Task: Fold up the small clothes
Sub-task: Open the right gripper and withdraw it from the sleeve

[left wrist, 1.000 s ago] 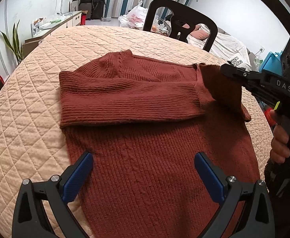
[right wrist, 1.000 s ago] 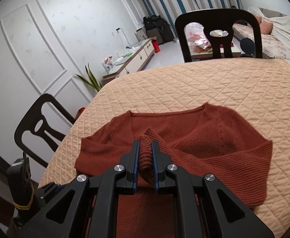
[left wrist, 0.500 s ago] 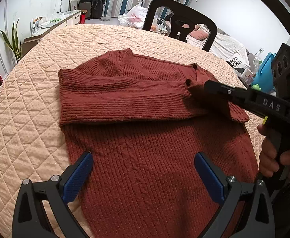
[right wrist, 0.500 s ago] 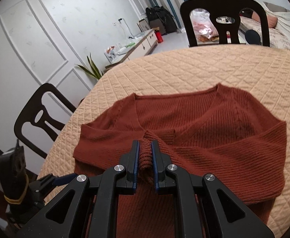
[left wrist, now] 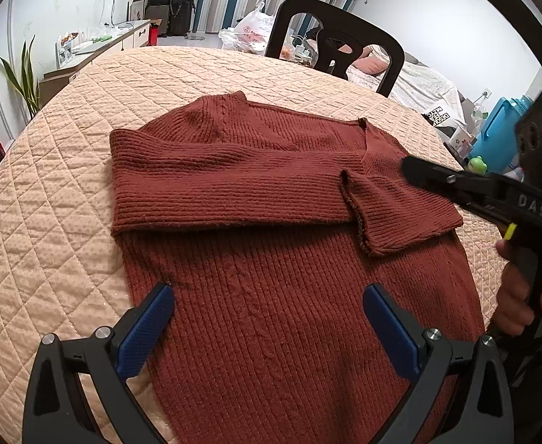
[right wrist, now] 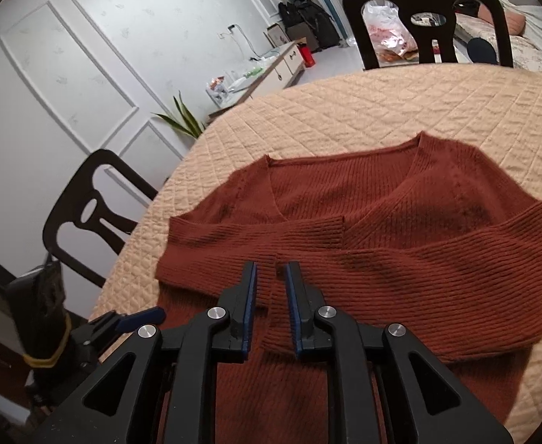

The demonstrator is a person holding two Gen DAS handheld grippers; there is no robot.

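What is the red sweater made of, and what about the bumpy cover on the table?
The sweater looks like soft knitted yarn, maybe wool or acrylic: fine ribs run along its body and sleeves, and its surface is matte and slightly fuzzy. The table cover looks like padded quilted fabric: stitched lines cross it in diamonds, and each diamond puffs up. It has a faint sheen, so it could be a synthetic cloth.

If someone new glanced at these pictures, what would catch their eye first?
The rust-red knit sweater lies in the middle of the peach quilted table cover, both sleeves folded across its chest. The right gripper is just over the right sleeve's cuff, jaws opening with a ridge of knit between them, while the left gripper hangs open above the hem.
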